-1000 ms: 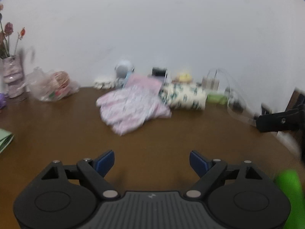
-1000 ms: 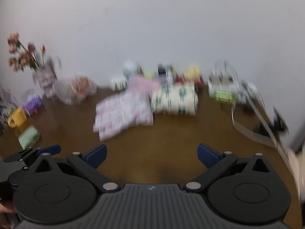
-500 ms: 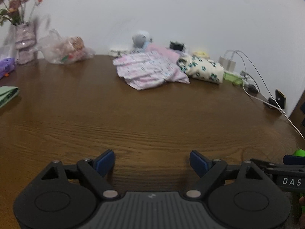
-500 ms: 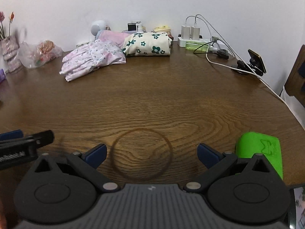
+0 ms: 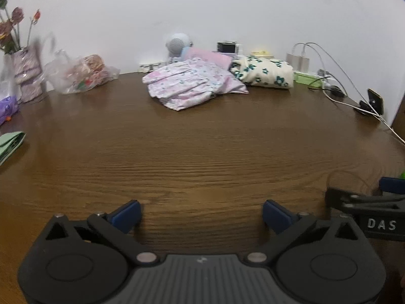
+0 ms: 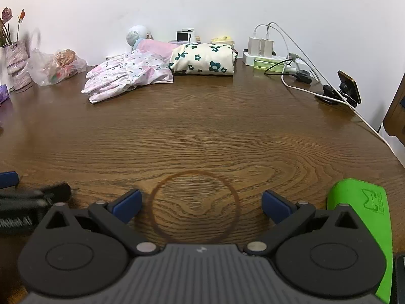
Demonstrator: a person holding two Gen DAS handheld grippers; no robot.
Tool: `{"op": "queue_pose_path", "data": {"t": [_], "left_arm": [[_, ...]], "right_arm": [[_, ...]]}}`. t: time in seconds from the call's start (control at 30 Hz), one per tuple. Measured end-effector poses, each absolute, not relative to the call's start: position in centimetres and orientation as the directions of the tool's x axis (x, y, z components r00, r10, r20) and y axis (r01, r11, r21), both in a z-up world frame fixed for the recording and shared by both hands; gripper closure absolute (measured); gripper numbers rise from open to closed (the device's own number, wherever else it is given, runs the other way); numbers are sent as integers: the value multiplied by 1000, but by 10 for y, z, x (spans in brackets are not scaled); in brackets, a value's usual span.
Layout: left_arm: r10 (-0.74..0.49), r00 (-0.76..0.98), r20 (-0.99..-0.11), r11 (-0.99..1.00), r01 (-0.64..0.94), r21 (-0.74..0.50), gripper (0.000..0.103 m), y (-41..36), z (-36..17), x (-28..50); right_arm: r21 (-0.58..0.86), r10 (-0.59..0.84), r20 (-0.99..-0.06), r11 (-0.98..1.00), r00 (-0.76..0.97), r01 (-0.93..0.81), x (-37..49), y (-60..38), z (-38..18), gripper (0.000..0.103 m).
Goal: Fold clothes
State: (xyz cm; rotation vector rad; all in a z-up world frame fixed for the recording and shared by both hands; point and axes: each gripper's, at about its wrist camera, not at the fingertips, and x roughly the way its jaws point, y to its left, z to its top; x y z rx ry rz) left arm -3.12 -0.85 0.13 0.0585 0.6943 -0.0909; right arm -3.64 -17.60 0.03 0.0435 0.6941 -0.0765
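A crumpled pink floral garment (image 5: 189, 86) (image 6: 126, 76) lies at the far side of the brown wooden table (image 5: 202, 139) (image 6: 202, 126). Right of it sits a folded cream garment with dark green flowers (image 5: 263, 74) (image 6: 202, 59), and a plain pink folded piece (image 5: 210, 57) (image 6: 157, 46) lies behind them. My left gripper (image 5: 201, 212) hovers low over bare wood near the front edge; its jaws are opening and nothing is between them. My right gripper (image 6: 201, 204) is open and holds nothing, over a dark ring mark in the wood. Both are far from the clothes.
A plastic bag (image 6: 55, 67) and a flower vase (image 6: 16, 60) stand at the back left. A power strip with chargers (image 6: 265, 55), cables and a phone on a holder (image 6: 349, 88) occupy the back right. A green object (image 6: 362, 215) lies beside my right gripper; a green paper (image 5: 10, 144) lies at the left.
Both grippers have come down toward the table and tilted lower, so the wood now fills more of each view. The left jaws stand slightly wider apart.
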Motion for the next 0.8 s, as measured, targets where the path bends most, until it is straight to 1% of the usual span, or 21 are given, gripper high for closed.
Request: {"op": "queue_pose_path", "data": {"t": [0.4, 0.8], "left_arm": [[-64, 764, -642, 994, 104, 24, 0, -10, 1, -33], [-71, 763, -643, 994, 109, 20, 0, -9, 1, -33]], "right_arm": [[21, -19, -641, 999, 768, 42, -35, -179, 0, 0], [19, -15, -640, 999, 768, 36, -35, -179, -1, 1]]}}
